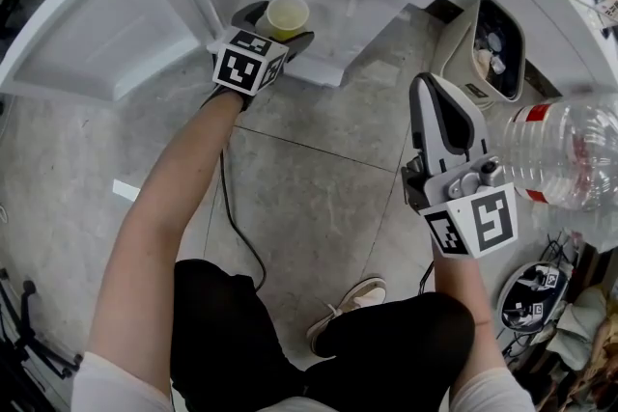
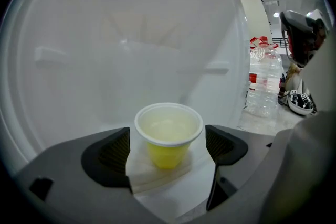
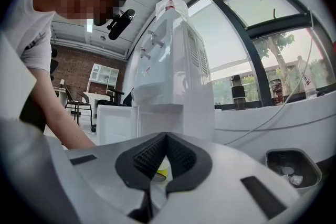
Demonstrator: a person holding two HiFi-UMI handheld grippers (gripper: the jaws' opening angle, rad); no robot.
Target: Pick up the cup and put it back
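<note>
**Left tool astride the upright cup on the white ledge**

My left tool (image 2: pixel 167 147) stands wide open. Its two dark pads (image 2: pixel 112 150) flank the yellow cup (image 2: pixel 168 132), with a clear gap on each side, so nothing is gripped. The cup stands upright on a white ledge (image 2: pixel 173 189), its white rim uppermost and its long axis vertical. It sits about midway between the pads and a little ahead of them.

In the head view the same tool (image 1: pixel 278 26) reaches forward on an outstretched arm, with the cup (image 1: pixel 287 14) just beyond its marker cube.

My right tool (image 3: pixel 165 157) is closed and holds nothing. It hangs back over the floor (image 1: pixel 319 178), well apart from the cup and just beside a large clear water bottle (image 1: pixel 565 154).

The left tool is therefore the nearer one. I judge that the coming move turns on the cup's centring. Closing would bring both pads onto the wall below the rim together, while a straight pull back would clear the cup without tipping it.
</note>
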